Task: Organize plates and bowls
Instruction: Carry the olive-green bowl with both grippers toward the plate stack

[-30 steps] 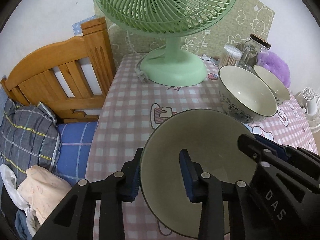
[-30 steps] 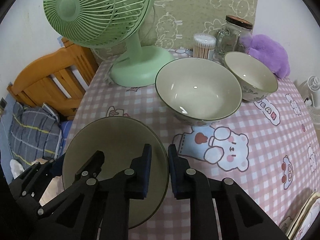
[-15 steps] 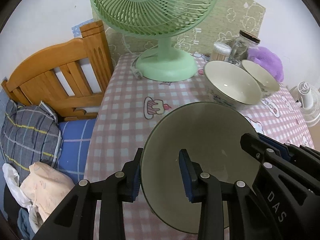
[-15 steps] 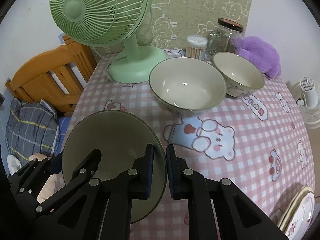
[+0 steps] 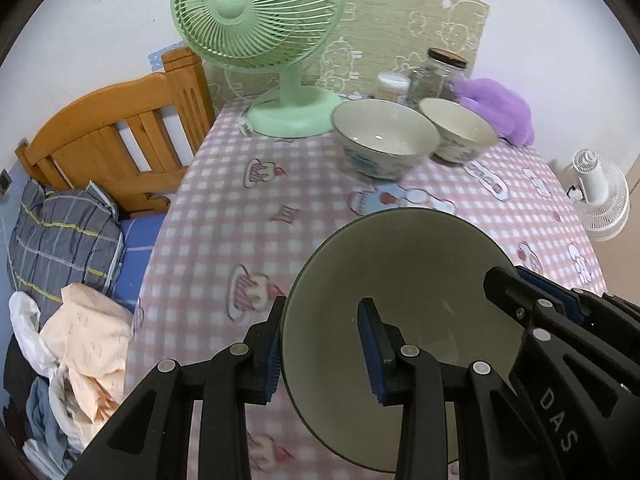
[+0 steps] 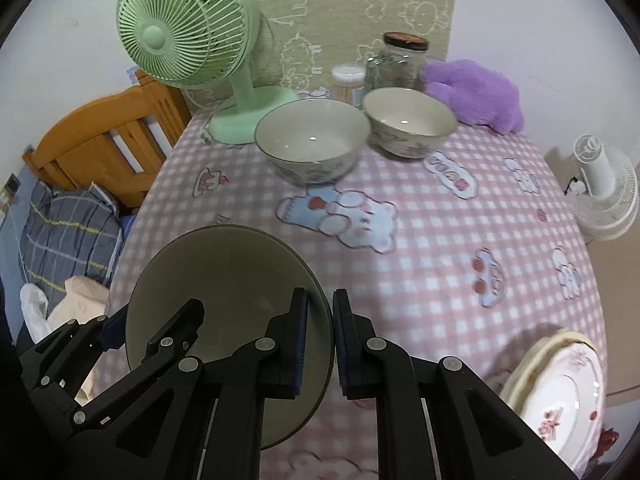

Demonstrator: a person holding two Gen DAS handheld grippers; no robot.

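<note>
I hold a large grey-green bowl (image 5: 404, 276) above the near part of the table, one gripper on each side of its rim. My left gripper (image 5: 323, 344) is shut on the left rim, one pad outside the wall and one inside. My right gripper (image 6: 320, 312) is shut on the right rim of the same bowl (image 6: 216, 280). A big patterned bowl (image 6: 312, 142) and a smaller one (image 6: 408, 120) stand side by side at the back of the table. Stacked flowered plates (image 6: 560, 396) lie at the near right edge.
A green fan (image 5: 256, 20) stands at the back left of the pink checked tablecloth (image 6: 440, 248). A glass jar (image 6: 404, 60), a swab box (image 6: 348, 82) and a purple plush (image 6: 476, 96) sit behind the bowls. A wooden bed frame (image 5: 120, 136) is on the left, a white fan (image 6: 604, 196) on the right.
Both grippers have drawn back and up together with the large bowl. The fan and the two bowls now look farther off, and the plate stack has come fully into the right wrist view.
</note>
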